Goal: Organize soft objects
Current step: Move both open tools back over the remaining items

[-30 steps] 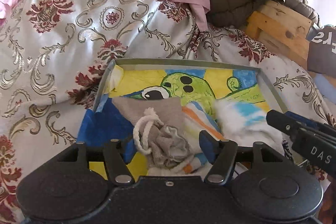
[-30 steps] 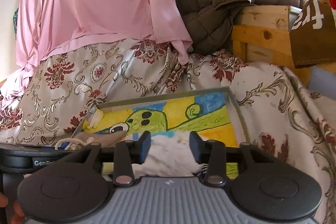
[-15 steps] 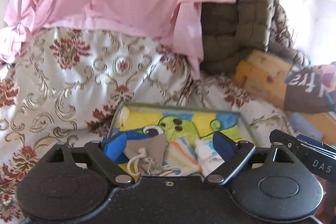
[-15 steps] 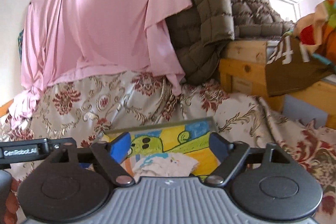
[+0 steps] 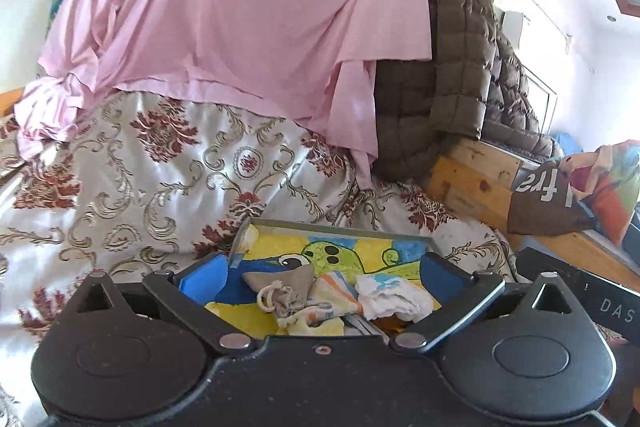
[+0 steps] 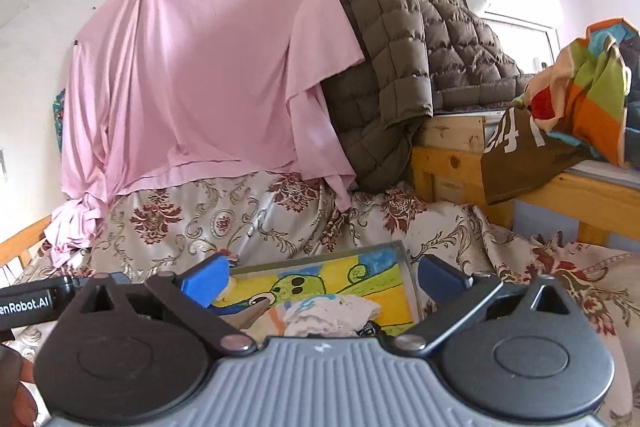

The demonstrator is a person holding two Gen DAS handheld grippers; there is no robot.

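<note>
A shallow tray (image 5: 336, 227) with a green cartoon picture lies on the floral bedspread. In it rest a grey drawstring pouch (image 5: 284, 291), a striped cloth (image 5: 336, 291) and a crumpled white cloth (image 5: 394, 297). My left gripper (image 5: 322, 273) hangs above and behind the tray. Its jaws are opening wide, with nothing between the blue pads. My right gripper (image 6: 324, 275) is likewise back from the tray (image 6: 408, 267), jaws opening and empty. The white cloth (image 6: 332, 313) and the pouch's tip (image 6: 256, 311) show below it.
The floral bedspread (image 5: 160, 195) spreads around the tray. A pink sheet (image 6: 200, 67) and a brown quilted jacket (image 6: 392, 67) hang behind. To the right, a wooden frame (image 6: 452, 163) carries a colourful cloth (image 6: 580, 99). A hand (image 6: 16, 387) shows at lower left.
Both grippers have drawn back and risen away from the tray while their jaws spread wide. The pouch and cloths stay lying in the tray.
</note>
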